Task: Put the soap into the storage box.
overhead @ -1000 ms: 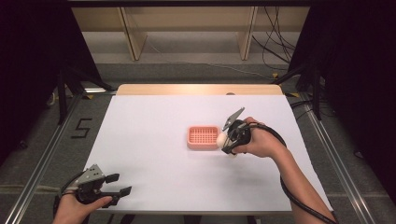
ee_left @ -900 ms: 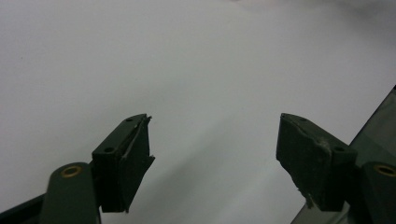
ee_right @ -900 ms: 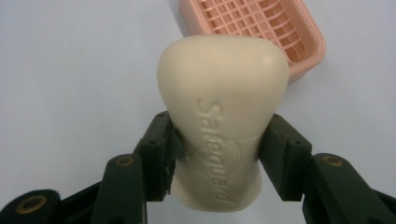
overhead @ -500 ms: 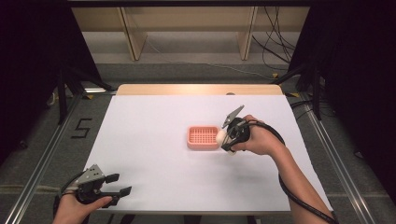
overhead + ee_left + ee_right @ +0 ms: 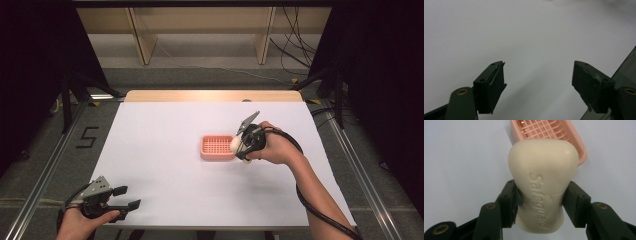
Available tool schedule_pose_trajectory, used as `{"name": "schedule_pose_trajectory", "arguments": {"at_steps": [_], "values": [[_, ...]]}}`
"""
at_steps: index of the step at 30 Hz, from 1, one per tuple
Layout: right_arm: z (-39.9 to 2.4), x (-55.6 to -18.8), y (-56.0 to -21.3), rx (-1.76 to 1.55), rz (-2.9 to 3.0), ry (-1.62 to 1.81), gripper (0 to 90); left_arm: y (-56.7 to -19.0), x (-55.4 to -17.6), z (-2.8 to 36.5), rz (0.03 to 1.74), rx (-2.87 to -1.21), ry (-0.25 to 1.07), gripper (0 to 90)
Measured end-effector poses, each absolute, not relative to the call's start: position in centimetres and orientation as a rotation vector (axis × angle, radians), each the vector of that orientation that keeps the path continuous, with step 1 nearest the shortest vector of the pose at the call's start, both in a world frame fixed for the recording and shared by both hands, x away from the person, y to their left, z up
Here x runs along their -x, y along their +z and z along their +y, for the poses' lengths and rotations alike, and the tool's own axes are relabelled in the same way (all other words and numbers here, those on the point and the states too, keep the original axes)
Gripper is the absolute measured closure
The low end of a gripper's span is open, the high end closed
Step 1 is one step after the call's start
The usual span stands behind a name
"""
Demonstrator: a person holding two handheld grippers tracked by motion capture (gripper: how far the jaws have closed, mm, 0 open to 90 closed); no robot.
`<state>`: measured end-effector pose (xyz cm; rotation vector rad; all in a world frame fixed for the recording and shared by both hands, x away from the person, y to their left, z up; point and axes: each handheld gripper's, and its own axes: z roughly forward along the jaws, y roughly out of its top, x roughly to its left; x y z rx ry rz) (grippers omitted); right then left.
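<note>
The right gripper (image 5: 541, 205) holds a cream Safeguard soap bar (image 5: 542, 175) between its fingers just above the pink soap dish's (image 5: 216, 148) near edge, where the waxy bar could slip onto the white table (image 5: 165, 150); the left gripper's (image 5: 539, 82) fingers stand wide, empty.

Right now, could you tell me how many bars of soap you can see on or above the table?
1. The cream soap bar is clamped in the right gripper, held at the right end of the pink soap dish. None seems hidden.
</note>
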<state>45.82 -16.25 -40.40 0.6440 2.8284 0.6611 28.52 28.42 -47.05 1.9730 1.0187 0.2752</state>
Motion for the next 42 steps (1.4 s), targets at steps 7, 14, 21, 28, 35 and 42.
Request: {"name": "schedule_pose_trajectory", "arguments": {"at_steps": [7, 14, 21, 28, 35, 42], "values": [[-16.1, -46.1, -40.3, -0.64, 2.824, 0.672, 50.1, -47.0, -28.5, 28.4, 1.018, -1.971, 0.277, 25.4], [-15.8, -46.3, -40.3, -0.633, 2.817, 0.667, 50.1, -47.0, -28.5, 28.5, 1.019, -1.972, 0.277, 25.4], [-15.6, -46.6, -40.4, -0.626, 2.812, 0.67, 50.1, -47.0, -28.5, 28.5, 1.016, -1.972, 0.275, 25.3], [-15.4, -46.9, -40.4, -0.622, 2.809, 0.672, 50.1, -47.0, -28.5, 28.5, 1.016, -1.974, 0.274, 25.3], [-15.3, -47.2, -40.4, -0.607, 2.81, 0.676, 50.1, -47.0, -28.6, 28.5, 1.014, -1.973, 0.273, 25.3], [-15.1, -47.4, -40.3, -0.619, 2.799, 0.682, 50.1, -47.0, -28.6, 28.5, 1.014, -1.972, 0.273, 25.3]]}}
